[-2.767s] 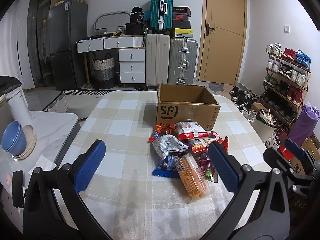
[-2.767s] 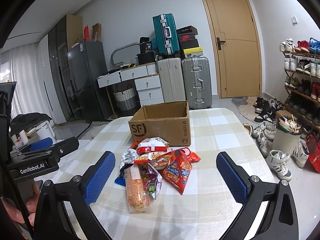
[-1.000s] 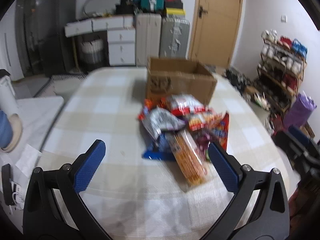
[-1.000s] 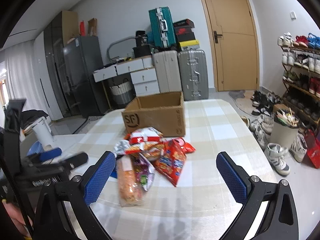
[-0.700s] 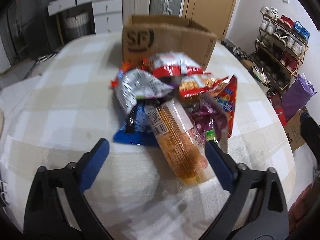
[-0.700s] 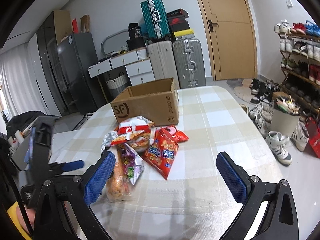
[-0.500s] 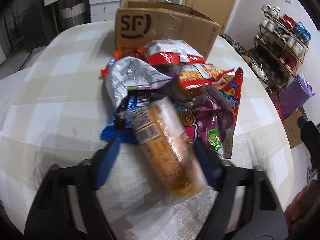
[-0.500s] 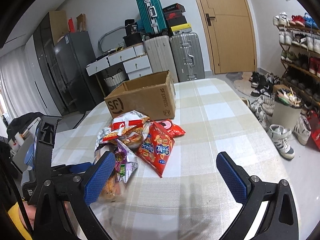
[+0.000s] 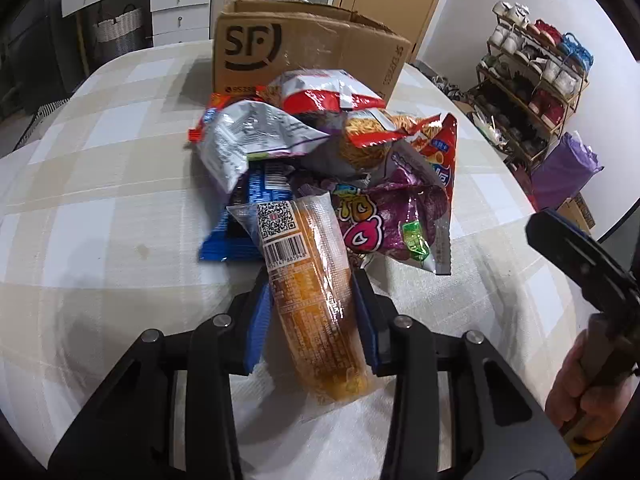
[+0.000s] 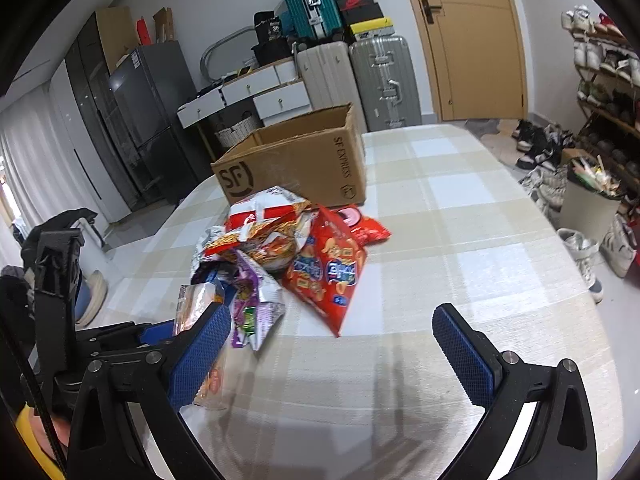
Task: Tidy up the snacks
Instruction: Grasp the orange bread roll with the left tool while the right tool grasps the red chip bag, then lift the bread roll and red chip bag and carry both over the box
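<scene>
A heap of snack bags lies on the checked table in front of an open cardboard box (image 9: pixel 304 44). It holds a silver bag (image 9: pixel 248 136), a purple bag (image 9: pixel 396 216), a blue pack (image 9: pixel 236 240) and a red bag (image 10: pixel 328 268). At the near edge of the heap lies a long orange packet (image 9: pixel 316 320) with a barcode. My left gripper (image 9: pixel 312 280) is shut on it, one blue pad pressing each side. My right gripper (image 10: pixel 324 320) hovers open over bare tablecloth, right of the heap, nothing between its fingers. In the right wrist view the box (image 10: pixel 296 168) stands behind the heap.
The round table (image 9: pixel 100 200) drops off at left and right. A shoe rack (image 9: pixel 536 64) and a purple bag (image 9: pixel 564 172) stand to the right, and a full bin (image 10: pixel 588 200) with shoes around it. Suitcases (image 10: pixel 376 80) and drawers line the back wall.
My left gripper came down and forward onto the heap and shut on the orange packet. My right gripper sank nearer the table and stayed open.
</scene>
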Available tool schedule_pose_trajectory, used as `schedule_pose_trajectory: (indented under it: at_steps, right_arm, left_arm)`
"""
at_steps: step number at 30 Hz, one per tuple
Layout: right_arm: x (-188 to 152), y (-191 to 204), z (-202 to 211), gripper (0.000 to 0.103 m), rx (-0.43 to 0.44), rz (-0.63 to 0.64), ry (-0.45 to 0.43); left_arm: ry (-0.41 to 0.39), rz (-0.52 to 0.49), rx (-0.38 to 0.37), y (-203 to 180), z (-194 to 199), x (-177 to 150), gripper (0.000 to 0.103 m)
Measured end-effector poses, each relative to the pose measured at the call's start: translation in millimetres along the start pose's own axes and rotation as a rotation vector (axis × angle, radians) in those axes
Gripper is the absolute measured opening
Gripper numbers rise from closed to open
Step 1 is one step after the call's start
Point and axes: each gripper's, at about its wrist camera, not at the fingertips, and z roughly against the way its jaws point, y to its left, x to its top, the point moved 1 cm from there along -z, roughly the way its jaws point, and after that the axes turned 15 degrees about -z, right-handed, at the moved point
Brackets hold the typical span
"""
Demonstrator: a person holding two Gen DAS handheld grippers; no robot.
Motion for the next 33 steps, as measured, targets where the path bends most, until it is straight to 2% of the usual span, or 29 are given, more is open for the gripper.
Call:
schedule_pose_trajectory:
  at_steps: [7,15,19,24,25,30,33]
  right_arm:
    - [1,15,-13,0.103,0.062,0.015,0.077]
    - [22,17,-36,0.102,-0.006,0.044,0.052]
    - [35,8,-66,0.077,-0.031,0.017,0.109]
    - [33,1,-97,0.074,-0.033,-0.013,0.203]
    - [33,2,-102,0.071,-0.035,-0.006,0.209]
    - [35,8,-119,0.071,-0.047,0.022,0.223]
    - [34,6,-125,0.068,-0.025,-0.003,0.230]
  left_arm:
    - [-0.064,0.034,-0.014,23,36,-15,0.035]
    - [-0.109,0.084,-0.002,58,58,-28,0.035]
    - [-0.110,0.104,-0.004,70,60,-34,0.035]
    - [-0.105,0.117,0.001,79,55,-34,0.035]
    - [-0.103,0.118,0.003,79,53,-34,0.035]
    - [-0.087,0.133,0.001,83,44,-34,0.035]
    - [-0.084,0.135,0.005,82,45,-34,0.035]
